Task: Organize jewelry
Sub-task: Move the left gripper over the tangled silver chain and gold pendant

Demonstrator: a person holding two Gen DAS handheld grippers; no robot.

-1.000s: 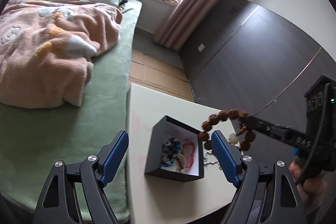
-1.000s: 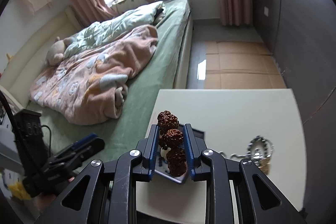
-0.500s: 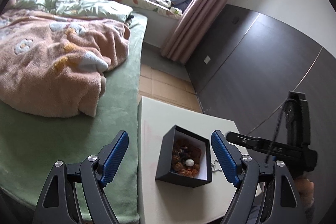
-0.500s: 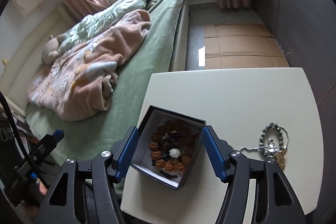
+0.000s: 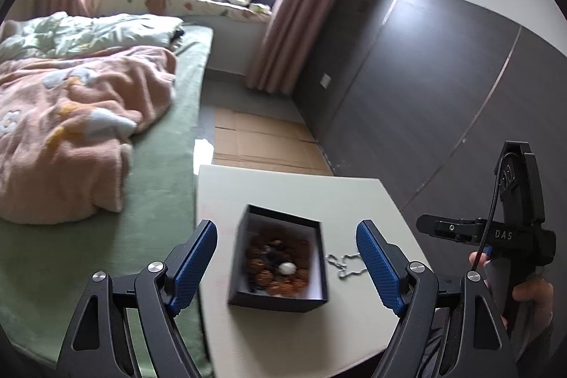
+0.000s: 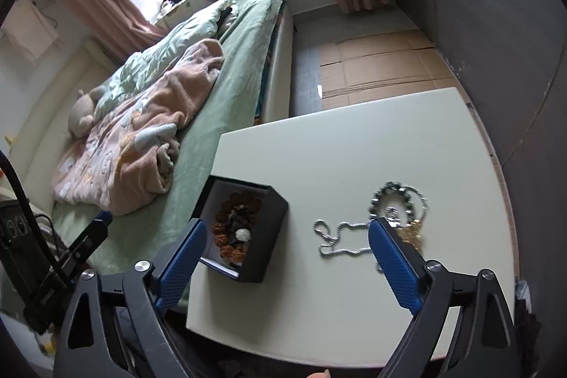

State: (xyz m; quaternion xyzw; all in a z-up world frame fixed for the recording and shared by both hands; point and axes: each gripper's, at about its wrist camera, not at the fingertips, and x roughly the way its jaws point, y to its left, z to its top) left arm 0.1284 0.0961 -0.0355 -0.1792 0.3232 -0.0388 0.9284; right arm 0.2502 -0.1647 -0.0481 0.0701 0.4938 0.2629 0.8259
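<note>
A black jewelry box (image 5: 280, 257) sits open on the pale table (image 5: 283, 193); a brown bead bracelet (image 5: 276, 266) with one white bead lies inside it, also seen in the right wrist view (image 6: 234, 229). My left gripper (image 5: 287, 266) is open and empty above the box. My right gripper (image 6: 287, 263) is open and empty, between the box (image 6: 258, 236) and a silver chain (image 6: 336, 236). Beyond the chain lie a silver bead bracelet (image 6: 397, 199) and a gold piece (image 6: 411, 232). The chain also shows in the left wrist view (image 5: 342, 266).
A bed with a green sheet (image 5: 159, 201) and a pink blanket (image 5: 71, 130) runs along the table's left side. A dark wall (image 5: 425, 94) stands to the right. Cardboard (image 5: 258, 144) covers the floor beyond the table. The right gripper's body (image 5: 496, 236) is at the right.
My right gripper opened and let the brown bead bracelet drop into the box, then drew back to the right toward the chain. My left gripper stayed open over the box.
</note>
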